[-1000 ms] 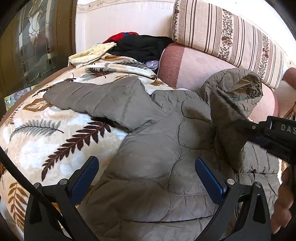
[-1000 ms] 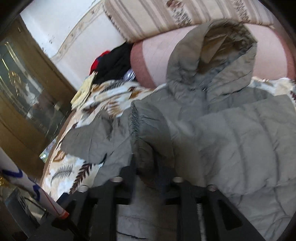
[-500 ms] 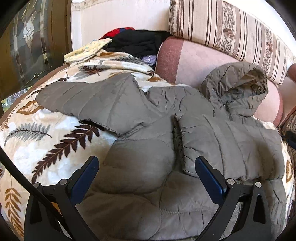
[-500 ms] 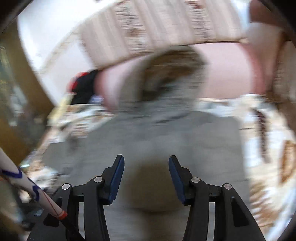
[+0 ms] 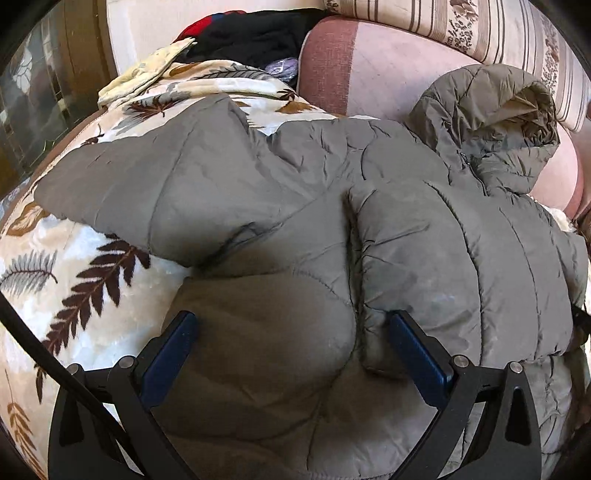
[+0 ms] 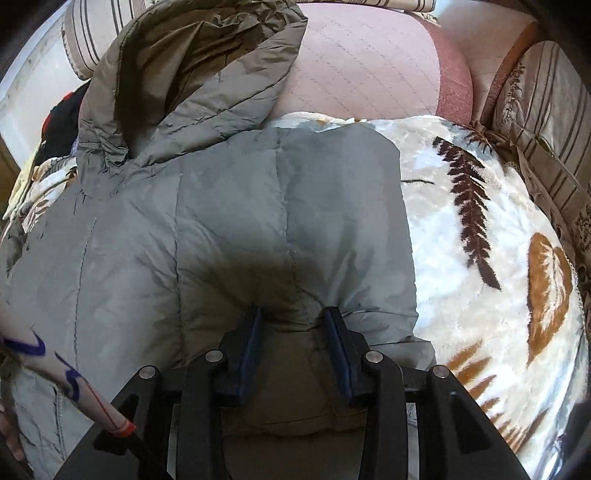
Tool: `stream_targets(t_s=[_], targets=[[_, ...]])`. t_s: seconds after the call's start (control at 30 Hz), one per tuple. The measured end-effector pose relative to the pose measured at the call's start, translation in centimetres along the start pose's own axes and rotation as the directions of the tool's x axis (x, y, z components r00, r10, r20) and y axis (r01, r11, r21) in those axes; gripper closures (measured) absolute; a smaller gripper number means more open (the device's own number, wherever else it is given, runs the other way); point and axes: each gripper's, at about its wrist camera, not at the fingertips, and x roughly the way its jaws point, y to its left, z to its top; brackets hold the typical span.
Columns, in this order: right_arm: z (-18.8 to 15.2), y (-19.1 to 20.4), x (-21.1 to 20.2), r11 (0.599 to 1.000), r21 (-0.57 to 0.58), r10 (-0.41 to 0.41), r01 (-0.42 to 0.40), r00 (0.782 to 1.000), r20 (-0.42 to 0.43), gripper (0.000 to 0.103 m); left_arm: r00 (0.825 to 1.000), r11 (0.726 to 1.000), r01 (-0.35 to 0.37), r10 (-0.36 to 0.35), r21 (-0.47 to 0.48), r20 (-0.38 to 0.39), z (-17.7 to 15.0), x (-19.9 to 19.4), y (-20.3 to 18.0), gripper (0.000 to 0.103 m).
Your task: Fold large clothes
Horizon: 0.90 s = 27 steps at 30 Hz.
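A grey-green quilted hooded jacket (image 5: 280, 229) lies spread on a leaf-patterned blanket (image 5: 74, 273). Its right sleeve (image 5: 461, 266) is folded across the chest, its left sleeve (image 5: 155, 184) lies out to the left, and its hood (image 5: 509, 122) rests against the sofa back. My left gripper (image 5: 291, 328) is open just above the jacket's lower body. In the right wrist view the jacket (image 6: 221, 229) fills the middle, and my right gripper (image 6: 293, 317) has its jaws partly closed around a bunched fold of the jacket's edge.
A pink sofa back (image 5: 369, 74) and striped cushions (image 5: 517, 33) stand behind. A pile of black and red clothes (image 5: 251, 33) and a yellow cloth (image 5: 147, 70) lie at the back left. Another striped cushion (image 6: 546, 122) is at the right.
The right gripper laid the sleeve across the chest, let go, swung to the jacket's right side and closed in on a fold there. The left gripper moved down closer to the jacket.
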Motion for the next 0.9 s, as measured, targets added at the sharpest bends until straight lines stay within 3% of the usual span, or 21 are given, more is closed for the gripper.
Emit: stream_targets(t_s=[0.1,0.23,0.33,0.47,0.57,0.73,0.83,0.9], targets=[[0.1,0.6,-2.9,1.000,0.012,-0.025,0.025,0.998,0.056,0.064,0.999,0.999,0.010,-0.008,-0.034,0.044,0.2,-1.6,0.8,0.000],[-1.7,4.7,-6.5,0.994,-0.102,0.047,-0.033,0.988,0.145,0.059,0.991,0.999,0.020,-0.014,-0.037,0.135,0.4,-4.0,1.0,0.000],[-2.8,7.6,-5.8,0.982,-0.156,0.123,-0.109,0.989,0.083,0.059,0.995,1.000,0.030,-0.030,-0.005,0.099,0.2,-3.4,0.3,0.000],[-3.7,10.0,-2.9,0.979,-0.194,0.059,-0.055,0.998,0.011,0.059,1.000,0.997,-0.012,0.012,0.070,-0.006,-0.4,-1.0,-0.8,0.000],[-3.6,9.4,-2.5,0.985,-0.163,0.062,-0.064,0.998,-0.018,0.059,1.000,0.999,0.005,-0.004,0.051,-0.012,-0.3,-1.0,-0.5,0.000],[-5.3,8.3,-7.4,0.976,-0.137,0.172,-0.171,0.985,-0.001,0.058,0.996,0.998,0.050,-0.052,0.036,0.074,0.1,-4.1,0.0,0.000],[-7.6,8.3,-10.8,0.963,-0.116,0.248,-0.243,0.968,0.035,0.044,0.988,0.997,0.071,-0.075,0.031,0.133,0.2,-6.3,0.6,0.000],[-8.8,8.6,-12.8,0.955,-0.120,0.279,-0.271,0.958,0.059,0.044,0.986,0.998,0.061,-0.065,0.030,0.152,0.2,-7.0,1.2,0.000]])
